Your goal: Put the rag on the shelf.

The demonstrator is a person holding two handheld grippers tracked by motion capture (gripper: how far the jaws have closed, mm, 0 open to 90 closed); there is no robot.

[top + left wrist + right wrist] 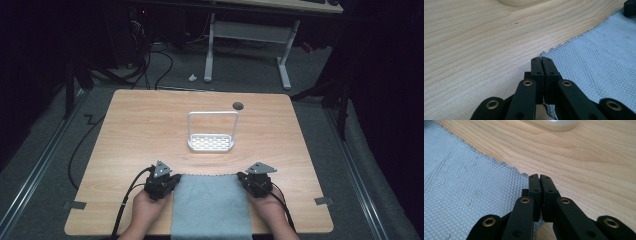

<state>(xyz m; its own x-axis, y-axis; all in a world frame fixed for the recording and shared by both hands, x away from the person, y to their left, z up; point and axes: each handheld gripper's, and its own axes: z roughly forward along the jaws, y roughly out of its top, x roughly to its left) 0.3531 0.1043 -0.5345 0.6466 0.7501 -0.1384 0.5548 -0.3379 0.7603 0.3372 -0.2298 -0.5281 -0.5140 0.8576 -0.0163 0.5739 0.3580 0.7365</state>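
Note:
A grey textured cloth (210, 205) lies flat at the table's near edge, between the person's two hands. My left gripper (171, 180) sits at the cloth's far left corner. In the left gripper view its jaws (541, 60) are pressed together, with the corner of the cloth (599, 55) running in between them. My right gripper (243, 178) sits at the far right corner. Its jaws (539, 177) are likewise closed, with the edge of the cloth (461, 182) caught between them. Both grippers rest low on the table.
A white rack (211, 143) with a tall wire loop stands mid-table, just beyond the cloth. A dark round hole (238, 105) sits in the wooden table (135, 130) behind it. A cable trails off each gripper toward the person. Another desk's legs stand on the floor beyond.

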